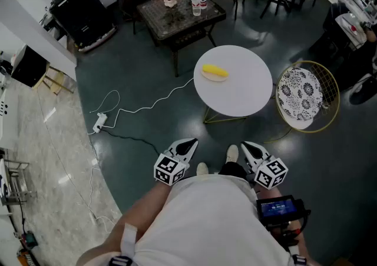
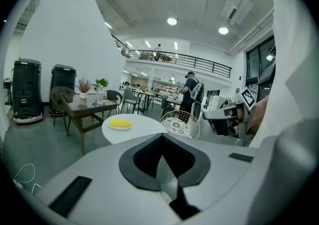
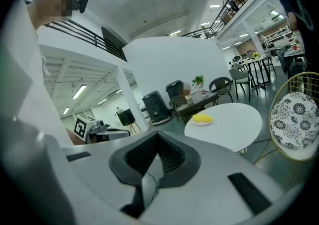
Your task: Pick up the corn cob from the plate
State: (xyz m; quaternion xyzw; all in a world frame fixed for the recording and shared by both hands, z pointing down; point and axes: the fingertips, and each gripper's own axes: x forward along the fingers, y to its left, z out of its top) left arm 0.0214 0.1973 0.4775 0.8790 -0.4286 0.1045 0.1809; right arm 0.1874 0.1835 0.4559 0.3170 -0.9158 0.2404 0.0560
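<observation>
The left gripper and the right gripper are both held close in front of the person's body, each with its jaws pressed together and nothing between them. The corn cob lies on a small plate towards the far left part of the round white table, well apart from both grippers. A wire chair with a patterned cushion stands just beside the table on the right, and a dark table carrying bottles stands beyond it.
</observation>
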